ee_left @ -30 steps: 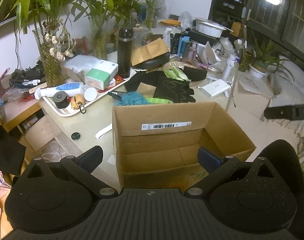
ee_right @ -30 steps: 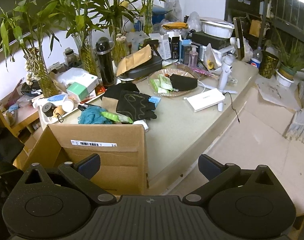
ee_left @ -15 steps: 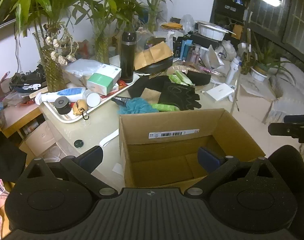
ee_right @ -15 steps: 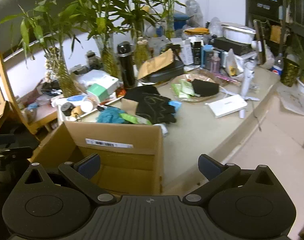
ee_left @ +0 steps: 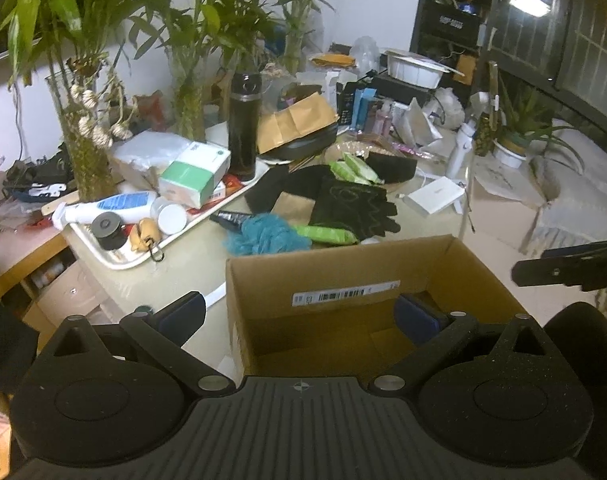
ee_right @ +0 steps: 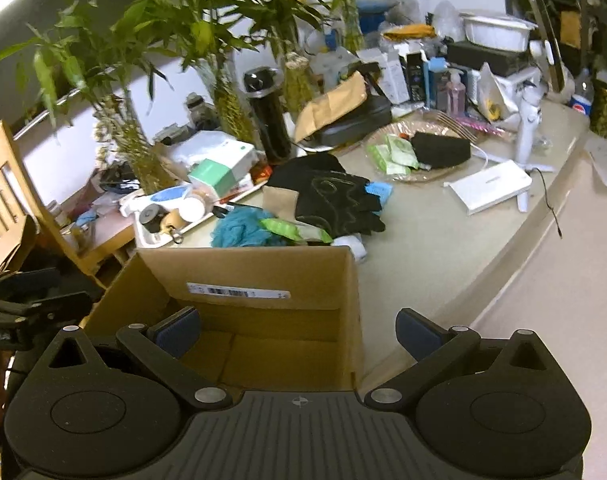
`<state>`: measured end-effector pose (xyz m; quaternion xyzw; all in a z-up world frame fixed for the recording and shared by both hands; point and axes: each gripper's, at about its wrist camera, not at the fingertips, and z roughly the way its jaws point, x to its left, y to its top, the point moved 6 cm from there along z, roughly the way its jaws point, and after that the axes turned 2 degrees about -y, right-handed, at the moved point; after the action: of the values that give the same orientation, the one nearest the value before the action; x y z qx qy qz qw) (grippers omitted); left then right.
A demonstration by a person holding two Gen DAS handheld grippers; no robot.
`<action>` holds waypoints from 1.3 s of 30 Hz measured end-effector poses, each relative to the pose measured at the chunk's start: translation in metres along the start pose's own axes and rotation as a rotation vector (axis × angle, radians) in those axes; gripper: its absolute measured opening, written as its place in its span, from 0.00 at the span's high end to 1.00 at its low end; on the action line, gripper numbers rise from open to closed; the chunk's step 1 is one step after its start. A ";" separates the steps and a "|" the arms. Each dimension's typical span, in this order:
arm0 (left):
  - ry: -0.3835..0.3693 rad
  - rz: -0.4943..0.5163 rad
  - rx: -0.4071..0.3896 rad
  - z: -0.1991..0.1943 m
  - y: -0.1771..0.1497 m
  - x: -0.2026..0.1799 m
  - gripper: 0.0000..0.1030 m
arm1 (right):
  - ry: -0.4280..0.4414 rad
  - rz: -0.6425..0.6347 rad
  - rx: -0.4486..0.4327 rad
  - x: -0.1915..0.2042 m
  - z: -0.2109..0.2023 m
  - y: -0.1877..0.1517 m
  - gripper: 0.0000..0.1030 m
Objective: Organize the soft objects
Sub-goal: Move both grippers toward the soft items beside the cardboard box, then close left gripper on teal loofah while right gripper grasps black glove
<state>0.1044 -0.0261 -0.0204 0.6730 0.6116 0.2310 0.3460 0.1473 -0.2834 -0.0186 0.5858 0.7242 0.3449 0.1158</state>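
Cluttered table [ee_left: 191, 264] | black gloves [ee_left: 353, 206] beyond cardboard box [ee_left: 343, 276] | 2 tools spread, empty

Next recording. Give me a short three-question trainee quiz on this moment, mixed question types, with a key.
1. True or false: the cardboard box already holds the black gloves.
2. What lies nearest the box's far wall? A the blue bath sponge; B the white tray; C the black bottle.
3. Fill in: both the left gripper and the right gripper are ____ and hold nothing.

Key: 1 false, the gloves lie on the counter behind the box; 2 A; 3 open.
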 end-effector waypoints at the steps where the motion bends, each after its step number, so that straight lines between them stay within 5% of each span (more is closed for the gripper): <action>1: -0.005 0.000 0.002 0.002 0.001 0.000 0.00 | -0.011 0.005 0.015 -0.002 0.005 0.001 0.00; 8: 0.007 0.010 -0.012 0.011 0.012 0.010 0.00 | -0.025 0.045 0.055 -0.025 0.029 0.013 0.00; 18: 0.033 -0.014 -0.064 0.035 0.044 0.050 0.00 | 0.017 0.052 -0.043 -0.057 0.047 0.047 0.01; 29: 0.021 -0.020 -0.077 0.104 0.067 0.083 0.00 | -0.095 0.002 -0.113 -0.083 0.108 0.075 0.00; 39: 0.041 -0.002 -0.108 0.142 0.072 0.098 0.00 | -0.063 0.011 -0.112 -0.100 0.171 0.091 0.00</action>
<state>0.2711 0.0431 -0.0706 0.6479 0.6058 0.2774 0.3693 0.3442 -0.3074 -0.1104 0.5929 0.6966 0.3668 0.1694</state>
